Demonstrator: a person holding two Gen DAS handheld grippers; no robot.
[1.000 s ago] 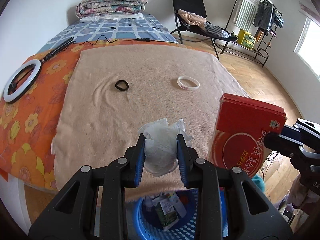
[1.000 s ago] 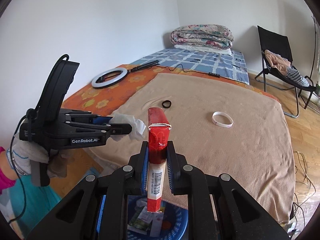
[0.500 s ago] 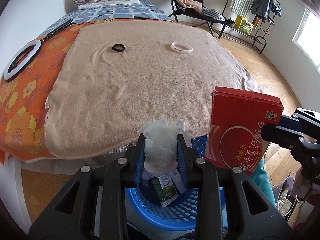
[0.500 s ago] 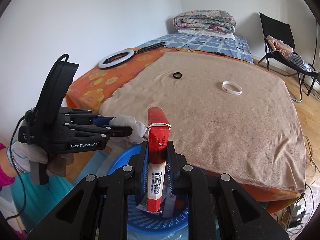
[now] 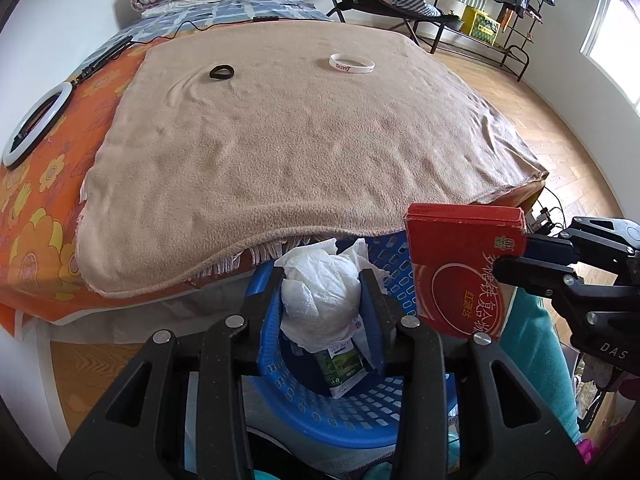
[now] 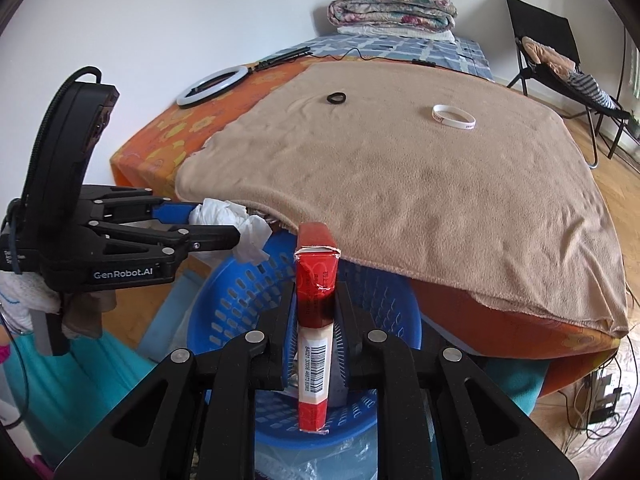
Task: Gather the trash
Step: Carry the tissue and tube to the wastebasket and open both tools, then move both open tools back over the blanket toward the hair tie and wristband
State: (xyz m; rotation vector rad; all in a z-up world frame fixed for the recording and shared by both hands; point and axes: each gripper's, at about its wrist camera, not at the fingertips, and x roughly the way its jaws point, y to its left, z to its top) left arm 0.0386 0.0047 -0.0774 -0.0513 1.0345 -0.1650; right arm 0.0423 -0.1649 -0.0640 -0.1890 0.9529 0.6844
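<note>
1. Two grippers were in view, both loaded. The left gripper (image 5: pixel 323 292), low centre of its own frame, was clamped on a crumpled white tissue wad (image 5: pixel 320 300), one finger pressing each side.
2. The right gripper (image 6: pixel 316 312), low centre of the right wrist frame, was clamped on a flat red carton (image 6: pixel 316 320) held edge-on, barcode strip facing the camera. In the left wrist frame the same carton showed its broad red face at the right edge, pinched by the right gripper's fingers (image 5: pixel 532 264).
3. In the right wrist frame the left gripper entered from the left edge, the wad sticking out past its tips.
4. Both loads hung above a blue perforated basket (image 5: pixel 352 416), which filled the bottom centre of each frame. A green-and-white carton (image 5: pixel 340 364) already lay inside it.
5. The basket stood on the floor against the foot of a bed; a tan blanket (image 5: pixel 300 140) covered the bed's middle and overhung the basket's far rim.
6. On the blanket, upper part of the frame: a black hair tie (image 5: pixel 221 72) to the left, a white wristband (image 5: pixel 352 63) to the right, well apart.
7. Far left edge: a white ring light (image 5: pixel 34 124) on an orange floral sheet (image 5: pixel 36 216).
</note>
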